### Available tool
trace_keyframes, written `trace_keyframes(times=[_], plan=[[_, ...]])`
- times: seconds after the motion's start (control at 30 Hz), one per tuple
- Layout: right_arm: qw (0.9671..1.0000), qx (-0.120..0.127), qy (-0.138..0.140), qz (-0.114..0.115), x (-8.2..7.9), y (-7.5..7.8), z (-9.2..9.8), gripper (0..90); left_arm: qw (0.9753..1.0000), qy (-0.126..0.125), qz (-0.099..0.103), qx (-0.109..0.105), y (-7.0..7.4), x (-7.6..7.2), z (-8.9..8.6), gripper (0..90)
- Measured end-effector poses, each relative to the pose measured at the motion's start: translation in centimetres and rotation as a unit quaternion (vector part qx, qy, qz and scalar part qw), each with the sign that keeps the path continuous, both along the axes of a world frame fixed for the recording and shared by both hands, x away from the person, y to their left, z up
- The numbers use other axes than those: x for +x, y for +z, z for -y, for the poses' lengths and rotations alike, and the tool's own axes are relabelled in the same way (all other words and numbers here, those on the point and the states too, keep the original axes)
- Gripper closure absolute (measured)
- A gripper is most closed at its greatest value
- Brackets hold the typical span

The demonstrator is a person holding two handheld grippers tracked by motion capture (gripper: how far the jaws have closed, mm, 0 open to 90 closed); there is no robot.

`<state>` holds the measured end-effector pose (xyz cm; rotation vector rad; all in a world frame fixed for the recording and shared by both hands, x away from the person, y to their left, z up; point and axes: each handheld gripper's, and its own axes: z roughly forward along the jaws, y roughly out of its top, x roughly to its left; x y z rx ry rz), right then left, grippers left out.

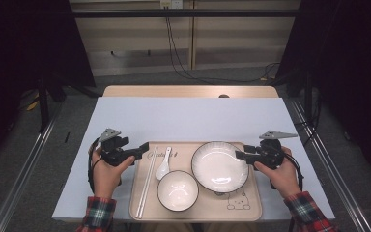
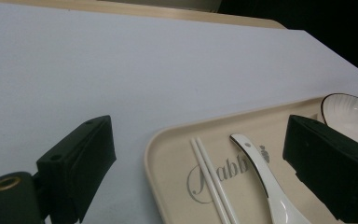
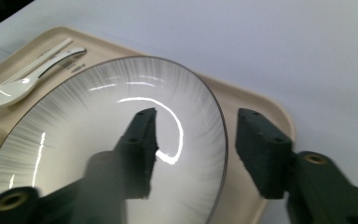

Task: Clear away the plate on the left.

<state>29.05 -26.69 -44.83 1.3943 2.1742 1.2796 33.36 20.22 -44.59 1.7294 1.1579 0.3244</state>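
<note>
Two right gripper (image 3: 193,149) fingers (image 3: 140,144) straddle plate (image 3: 102,140) rim.

Beige tray (image 1: 256,208) on white-topped table (image 1: 188,118)

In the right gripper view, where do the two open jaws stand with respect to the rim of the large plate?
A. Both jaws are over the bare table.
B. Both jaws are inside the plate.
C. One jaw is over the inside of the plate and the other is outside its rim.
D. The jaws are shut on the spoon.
C: the right gripper is open, one jaw over the plate and the other beyond its rim, over the tray.
</note>
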Motion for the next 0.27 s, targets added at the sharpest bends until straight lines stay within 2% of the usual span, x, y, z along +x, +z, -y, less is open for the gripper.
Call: trace_keyframes(times=[0.2,0.27], plan=[[0.9993,0.019,-0.009,0.031,-0.2,0.5,0.9,25.5,1.0,0.003,0.003,-0.001,0.2,-0.2,-0.2,8.8],[0.9993,0.026,-0.01,0.026,-0.2,0.4,1.4,20.8,1.0,0.008,0.004,-0.002,0.2,-0.2,-0.3,8.6]])
